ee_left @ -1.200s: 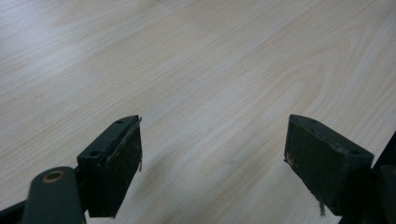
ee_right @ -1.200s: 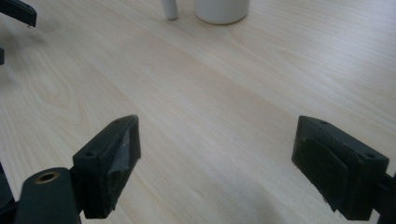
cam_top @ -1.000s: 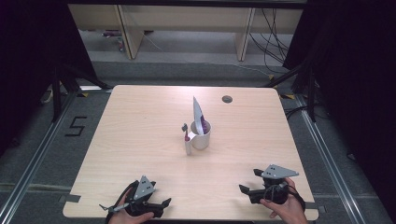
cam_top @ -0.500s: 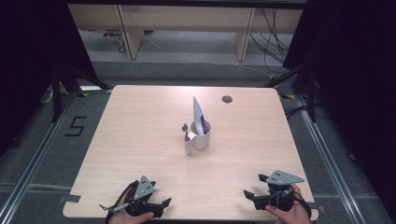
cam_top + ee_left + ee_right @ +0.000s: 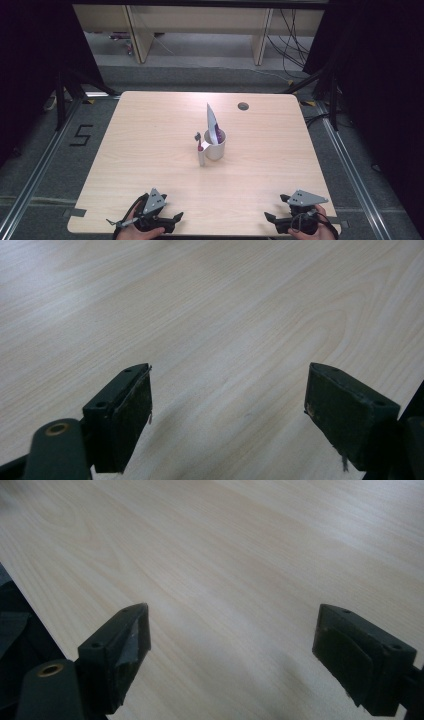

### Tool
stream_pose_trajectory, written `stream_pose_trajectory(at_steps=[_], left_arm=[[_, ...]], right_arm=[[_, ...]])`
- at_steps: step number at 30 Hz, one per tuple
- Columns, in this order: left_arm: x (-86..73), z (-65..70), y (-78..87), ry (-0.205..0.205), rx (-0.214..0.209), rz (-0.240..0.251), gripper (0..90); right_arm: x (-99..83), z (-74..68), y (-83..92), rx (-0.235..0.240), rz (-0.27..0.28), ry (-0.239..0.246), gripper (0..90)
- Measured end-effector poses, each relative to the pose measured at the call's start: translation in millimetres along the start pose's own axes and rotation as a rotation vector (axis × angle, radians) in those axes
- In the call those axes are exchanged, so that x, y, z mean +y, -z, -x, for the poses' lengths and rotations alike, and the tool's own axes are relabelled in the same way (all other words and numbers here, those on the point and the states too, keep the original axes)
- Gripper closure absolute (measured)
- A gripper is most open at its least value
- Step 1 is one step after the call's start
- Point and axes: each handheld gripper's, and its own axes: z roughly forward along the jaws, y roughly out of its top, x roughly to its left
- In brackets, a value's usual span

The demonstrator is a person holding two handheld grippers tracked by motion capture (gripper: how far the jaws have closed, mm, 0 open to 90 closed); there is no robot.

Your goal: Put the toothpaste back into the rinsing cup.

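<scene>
We see one light wooden table (image 5: 150,150) from above, and we hold two grippers at its near edge, one in each hand. Our left gripper (image 5: 170,220) rests at the near left of the table, its two black jaws spread wide apart with nothing between them; in the left gripper view, the same gripper (image 5: 227,400) shows bare wood grain in the gap between its jaws. Our right gripper (image 5: 272,220) rests at the near right corner, its two jaws likewise parted and empty; in the right gripper view, that gripper (image 5: 230,640) looks across plain tabletop, with the table's edge running along the left side. Each gripper carries one grey three-cornered plate on top. Near the middle of the table, well apart from both grippers, stands one white mug (image 5: 216,147), upright. Inside it we count one tall white tube (image 5: 212,120) with purple marking, which leans up out of the mug to a pointed tip. Just beside the mug, on its left, stands one toothbrush (image 5: 200,149), upright, with a dark head at the top and a pale handle; we cannot tell whether it touches the mug. Farther back, near the far edge, there is one small round dark hole (image 5: 243,106) in the tabletop. The mug sits roughly midway between our two hands, but much farther from us.
</scene>
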Motion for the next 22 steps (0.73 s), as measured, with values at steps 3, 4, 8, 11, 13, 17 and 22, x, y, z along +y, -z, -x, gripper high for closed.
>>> stream_pose_trajectory(at_steps=[3, 4, 8, 11, 13, 17, 22], left_arm=[[-0.1, 0.7, -0.8, 0.008, -0.007, 0.008, 18.8], [-0.1, 0.8, -0.7, 0.009, -0.004, 0.007, 18.8], [-0.4, 0.6, -1.4, 0.01, -0.009, 0.009, 18.8], [-0.4, 0.7, -1.5, 0.008, -0.009, 0.009, 18.8], [-0.4, 0.7, -1.5, 0.009, -0.009, 0.009, 18.8], [-0.3, 0.6, -1.4, 0.009, -0.009, 0.009, 18.8], [0.2, -0.7, 0.3, 0.007, -0.001, 0.0, 18.8]], right_arm=[[-2.9, -3.4, 1.7, -0.008, -0.023, -0.033, 16.5], [-3.8, -1.1, 0.4, 0.008, -0.022, -0.012, 16.5], [-6.7, -3.3, 2.9, -0.003, -0.032, -0.006, 16.5], [-8.2, -4.9, 3.7, 0.001, -0.04, -0.013, 16.5], [-8.7, -4.7, 3.8, -0.002, -0.039, -0.005, 16.5], [-9.5, -4.4, 3.5, 0.0, -0.037, 0.008, 16.5], [-10.4, -4.1, 3.8, -0.007, -0.047, 0.005, 16.5]])
